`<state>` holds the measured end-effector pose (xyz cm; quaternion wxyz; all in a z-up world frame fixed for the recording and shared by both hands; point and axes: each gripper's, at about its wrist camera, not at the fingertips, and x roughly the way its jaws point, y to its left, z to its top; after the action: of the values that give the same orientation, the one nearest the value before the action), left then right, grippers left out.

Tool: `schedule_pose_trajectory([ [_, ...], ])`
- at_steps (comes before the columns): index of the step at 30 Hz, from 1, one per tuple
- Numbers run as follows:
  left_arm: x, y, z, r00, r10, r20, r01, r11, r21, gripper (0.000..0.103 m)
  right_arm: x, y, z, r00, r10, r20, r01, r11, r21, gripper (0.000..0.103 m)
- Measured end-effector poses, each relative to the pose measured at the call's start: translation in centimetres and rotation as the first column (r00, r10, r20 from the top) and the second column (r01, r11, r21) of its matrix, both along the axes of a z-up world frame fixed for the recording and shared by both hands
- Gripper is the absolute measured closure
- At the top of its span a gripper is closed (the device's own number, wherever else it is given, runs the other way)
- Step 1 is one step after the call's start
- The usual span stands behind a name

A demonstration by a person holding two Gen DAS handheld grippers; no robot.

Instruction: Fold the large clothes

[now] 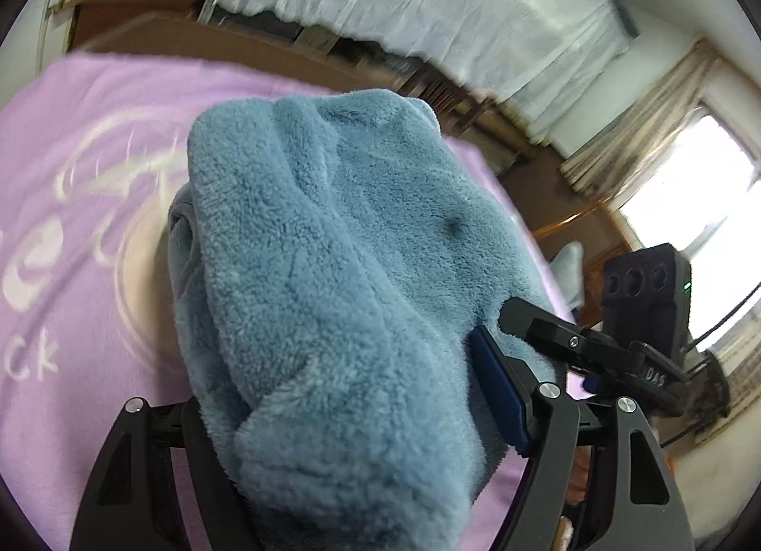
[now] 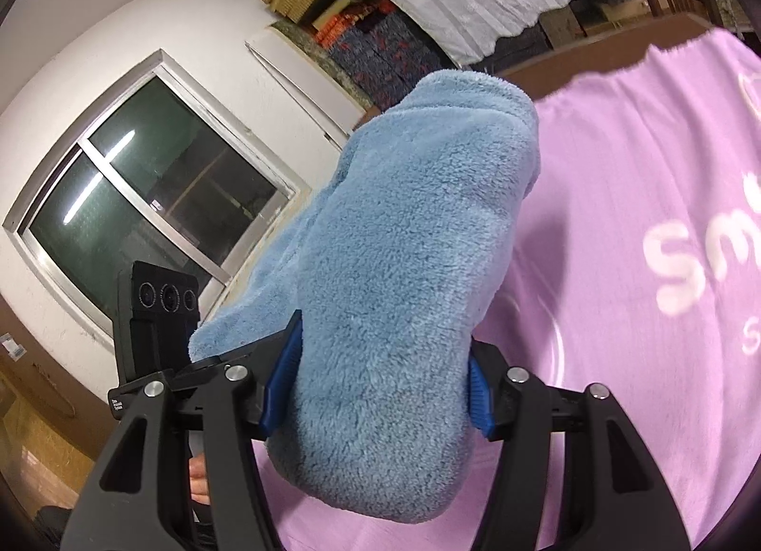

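While both grippers, left and right, clamp the bunched blue fleece garment above the lilac blanket, apparently lifted clear, level hands should keep the fold square.

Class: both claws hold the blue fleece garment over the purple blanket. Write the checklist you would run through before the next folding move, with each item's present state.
1. Left claw clamped on the blue fleece garment: ok.
2. Right claw clamped on the garment: ok.
3. Blue pads pressing the fleece on both sides: ok.
4. Purple blanket lying flat below: ok.
5. Garment's hanging edges even: cannot tell.
6. Claws apart from each other: ok.
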<state>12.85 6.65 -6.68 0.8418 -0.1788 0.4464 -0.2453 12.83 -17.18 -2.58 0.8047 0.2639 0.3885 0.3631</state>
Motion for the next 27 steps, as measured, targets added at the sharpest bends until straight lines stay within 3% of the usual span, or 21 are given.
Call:
schedule_pose_trajectory([
  [2, 0.5, -0.3, -1.9, 0.999, -0.001, -0.033, 0.001, 1.000, 0.016, 0.025, 0.6, 0.1, -2.6, 0.997, -0.013, -0.080, 0.010, 0.999, -0.037, 0.045],
  [4, 0.4, -0.3, -2.0, 1.000, -0.008, -0.020, 0.008, 1.000, 0.006, 0.024, 0.8, 0.1, -4.4, 0.993, -0.034, -0.112, 0.027, 0.998, -0.058, 0.040],
  [7, 0.5, -0.4, -2.1, 1.000, -0.007, -0.005, 0.007, 1.000, 0.025, 0.019, 1.0, -0.6, -5.3, 0.991, -0.019, -0.134, 0.019, 1.000, -0.002, 0.037],
  [13, 0.0, 0.1, -2.1, 1.000, 0.005, -0.019, -0.005, 1.000, 0.014, 0.015, 1.1, -0.9, -5.7, 0.989, -0.025, -0.143, 0.026, 1.000, 0.007, 0.031],
  [19, -2.5, -0.5, 0.2, 0.994, 0.060, 0.090, -0.076, 0.980, 0.182, 0.012, -1.3, -1.4, -4.6, 0.989, -0.128, -0.079, 0.124, 0.990, -0.061, 0.020],
  [22, -4.2, -1.4, 1.4, 0.982, 0.083, 0.167, -0.130, 0.945, 0.299, 0.011, -3.1, -2.1, -4.5, 0.982, -0.174, -0.079, 0.168, 0.983, -0.080, 0.019],
  [27, -6.7, -2.3, 3.2, 0.955, 0.103, 0.277, -0.214, 0.889, 0.405, 0.008, -5.5, -2.3, -2.6, 0.969, -0.245, -0.033, 0.236, 0.956, -0.176, 0.016],
])
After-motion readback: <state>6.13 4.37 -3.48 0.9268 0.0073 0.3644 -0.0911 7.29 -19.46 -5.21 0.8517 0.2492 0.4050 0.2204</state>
